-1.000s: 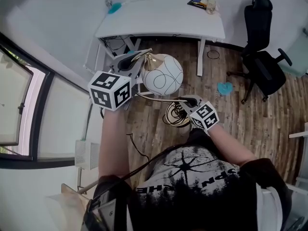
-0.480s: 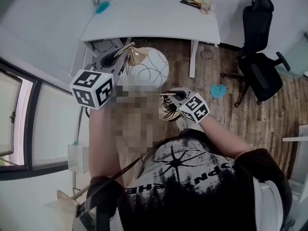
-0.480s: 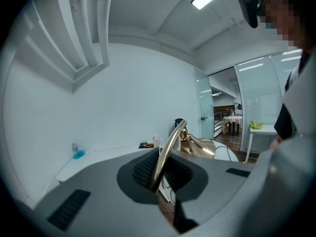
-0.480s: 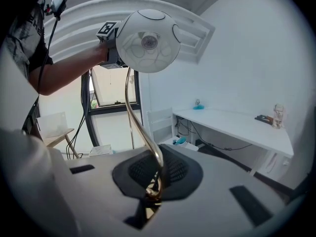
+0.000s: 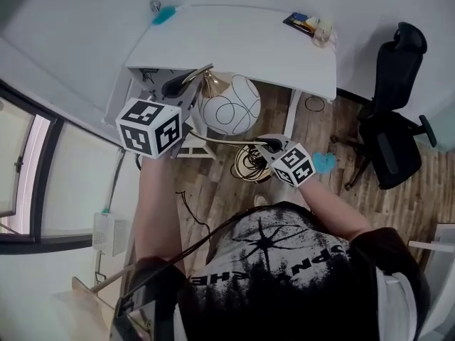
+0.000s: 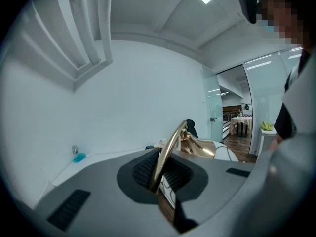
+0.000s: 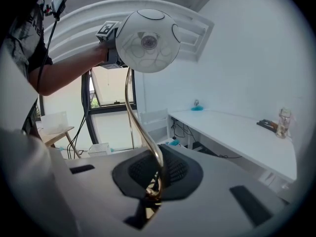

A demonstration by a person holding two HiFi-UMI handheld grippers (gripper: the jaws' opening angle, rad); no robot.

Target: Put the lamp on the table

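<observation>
The left gripper (image 5: 186, 84) is closed tight on the thin gold stem (image 6: 170, 149) of the lamp (image 5: 229, 105), at the upper part, close under the round white shade (image 7: 148, 41) w/ black line pattern. In the left gripper view the stem stands between the dark pads (image 6: 143, 171) and no gap is seen. The right gripper (image 5: 271, 146) is closed as well: its pads pinch the lower end of the same stem, which curves up from there to the shade. So the lamp is carried in the air by both grippers, lying more or less across, w/ the shade toward the table (image 5: 234, 45). The shade is just before the near edge of the white table, over the wood floor (image 5: 334, 190), i.e. not resting on the tabletop. At the table's far side lie a small teal thing (image 5: 164, 13) at left and a few small items (image 5: 311, 24) at the right corner. A black office chair (image 5: 394, 133) stands at right, apart from the table.
</observation>
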